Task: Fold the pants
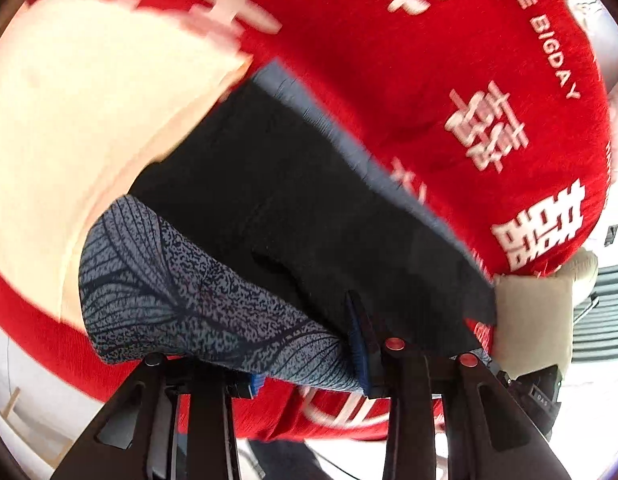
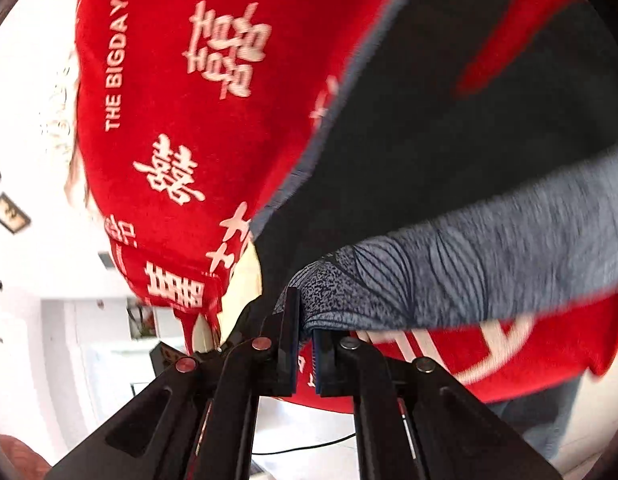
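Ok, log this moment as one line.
left gripper: shut on pants | right gripper: shut on pants | pants lifted, before red sweater

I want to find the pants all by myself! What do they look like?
Find the big red sweater with white lettering that fills both views. In front of it hangs the dark navy pants fabric, pinched by the left claw and the right claw. Unlike the sweater, the pants end in a speckled grey band with a dark leaf-vein pattern.

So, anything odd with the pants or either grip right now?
Nothing damaged. The dark pants with a grey patterned waistband hang in the air before the person's red printed sweater, not on a surface. The left gripper and right gripper both pinch the waistband; it bunches between them.
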### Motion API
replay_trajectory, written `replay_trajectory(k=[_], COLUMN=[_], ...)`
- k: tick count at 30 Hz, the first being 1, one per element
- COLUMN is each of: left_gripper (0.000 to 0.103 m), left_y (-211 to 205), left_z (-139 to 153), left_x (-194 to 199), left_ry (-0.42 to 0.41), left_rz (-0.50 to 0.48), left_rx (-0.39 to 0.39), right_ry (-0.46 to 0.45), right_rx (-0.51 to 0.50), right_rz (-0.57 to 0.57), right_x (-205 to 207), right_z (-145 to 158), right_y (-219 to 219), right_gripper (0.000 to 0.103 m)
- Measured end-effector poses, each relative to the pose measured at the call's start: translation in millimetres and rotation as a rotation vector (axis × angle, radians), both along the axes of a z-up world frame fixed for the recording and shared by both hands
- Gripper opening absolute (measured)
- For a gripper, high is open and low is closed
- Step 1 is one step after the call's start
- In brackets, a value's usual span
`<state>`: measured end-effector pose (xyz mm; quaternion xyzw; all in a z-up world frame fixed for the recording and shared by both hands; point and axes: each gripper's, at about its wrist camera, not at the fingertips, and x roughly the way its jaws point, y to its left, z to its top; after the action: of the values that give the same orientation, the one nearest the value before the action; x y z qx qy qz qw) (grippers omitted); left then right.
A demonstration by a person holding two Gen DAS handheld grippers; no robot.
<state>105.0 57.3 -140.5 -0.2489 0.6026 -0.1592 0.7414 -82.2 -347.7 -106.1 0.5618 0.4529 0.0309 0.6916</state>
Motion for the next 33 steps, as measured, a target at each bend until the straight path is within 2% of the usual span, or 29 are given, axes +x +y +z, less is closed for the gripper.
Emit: replay_trajectory(k=[5, 9, 11, 13, 15, 18, 20, 22, 24, 25, 27, 28, 29, 30, 33], left_gripper=[0.036, 0.036, 0.036, 0.042, 0.060, 0.064, 0.064, 0.064, 0.083, 0.083, 0.083, 0.083, 0.083, 0.083, 0.083], left_y=[-23.8, -41.7, -55.6, -67.7, -73.1, -73.1, -72.4, -69.1, -65.5, -62.9, -66.0, -71.7, -79.8, -86.0, -115.7], left_z=[14.2, -1.1, -13.4, -29.6, -42.2, -53.9, -50.6, -33.9, -17.3, -6.4, 2.9, 2.2, -3.3, -11.2, -47.7], left_x=[58.2, 111.9, 136.2, 157.0, 170.9, 185.0, 187.5, 182.5, 177.3, 171.9, 164.0, 161.2, 158.5, 155.8, 156.2], left_ry=[-0.057, -0.083, -0.098, -0.100, -0.105, -0.060, -0.043, -0.071, -0.099, -0.130, -0.153, -0.156, -0.150, -0.137, -0.093], left_rz=[0.032, 0.046, 0.047, 0.051, 0.079, 0.106, 0.113, 0.123, 0.136, 0.143, 0.105, 0.069, 0.030, -0.005, -0.079], left_rx=[0.021, 0.074, 0.135, 0.201, 0.255, 0.258, 0.255, 0.290, 0.350, 0.382, 0.427, 0.448, 0.466, 0.482, 0.548], right_ry=[0.018, 0.065, 0.102, 0.137, 0.177, 0.225, 0.259, 0.260, 0.227, 0.209, 0.150, 0.113, 0.097, 0.092, 0.146], right_rx=[-0.019, -0.041, -0.056, -0.059, -0.081, -0.089, -0.061, -0.047, -0.078, -0.112, -0.180, -0.225, -0.256, -0.283, -0.372], right_rz=[0.110, 0.191, 0.231, 0.253, 0.286, 0.311, 0.313, 0.310, 0.304, 0.302, 0.333, 0.388, 0.426, 0.467, 0.602], right_x=[78.9, 143.0, 174.7, 199.6, 220.6, 237.6, 242.4, 245.0, 245.0, 245.4, 244.7, 244.6, 243.8, 243.3, 242.9], right_z=[11.8, -9.6, -30.0, -49.8, -75.3, -101.5, -112.9, -108.5, -89.6, -76.5, -47.7, -33.0, -26.3, -23.6, -41.6], right_y=[-28.6, -50.0, -59.5, -66.3, -71.8, -77.4, -82.6, -85.8, -88.8, -89.6, -86.4, -78.7, -71.9, -63.9, -36.9], right_gripper=[0.005, 0.005, 0.006, 0.006, 0.008, 0.009, 0.011, 0.025, 0.064, 0.069, 0.069, 0.067, 0.058, 0.049, 0.042])
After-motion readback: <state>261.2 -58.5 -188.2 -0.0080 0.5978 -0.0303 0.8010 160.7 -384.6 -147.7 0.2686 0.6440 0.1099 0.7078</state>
